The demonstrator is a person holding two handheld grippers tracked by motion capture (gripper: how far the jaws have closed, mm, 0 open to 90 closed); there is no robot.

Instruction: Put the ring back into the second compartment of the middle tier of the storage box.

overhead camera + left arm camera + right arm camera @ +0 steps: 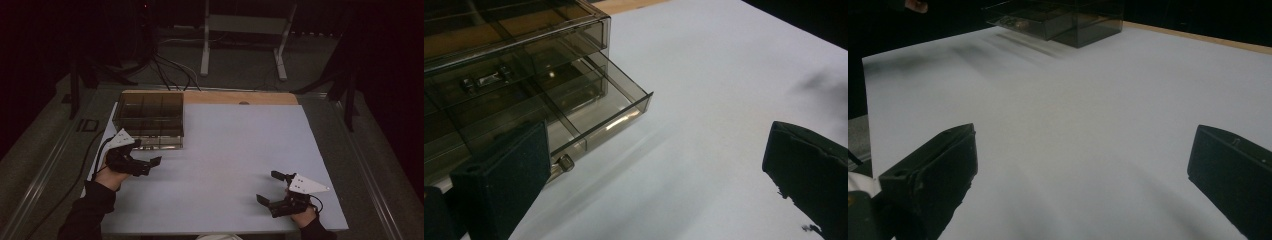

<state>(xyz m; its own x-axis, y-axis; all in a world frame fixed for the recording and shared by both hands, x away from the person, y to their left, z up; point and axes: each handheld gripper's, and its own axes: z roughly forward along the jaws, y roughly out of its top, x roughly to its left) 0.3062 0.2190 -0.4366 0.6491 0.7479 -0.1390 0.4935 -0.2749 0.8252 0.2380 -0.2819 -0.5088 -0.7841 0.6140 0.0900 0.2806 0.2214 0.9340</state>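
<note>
A smoky clear plastic drawer box (150, 119) stands at the back left of the white mat (230, 145). In the left gripper view its bottom drawer (599, 107) is slid partly out, and the compartments I can see hold nothing. My left gripper (148, 154) stands open just in front of the box, with nothing between its jaws (656, 185). My right gripper (267, 187) is open near the mat's front right, over bare mat (1080, 175). The box (1058, 17) shows far off in the right gripper view.
The mat lies on a wooden table whose bare edge (240, 97) shows at the back. A metal stand (242, 30) and cables (170, 70) are on the dark floor beyond. A cable (97, 150) trails from the left gripper off the mat's left side.
</note>
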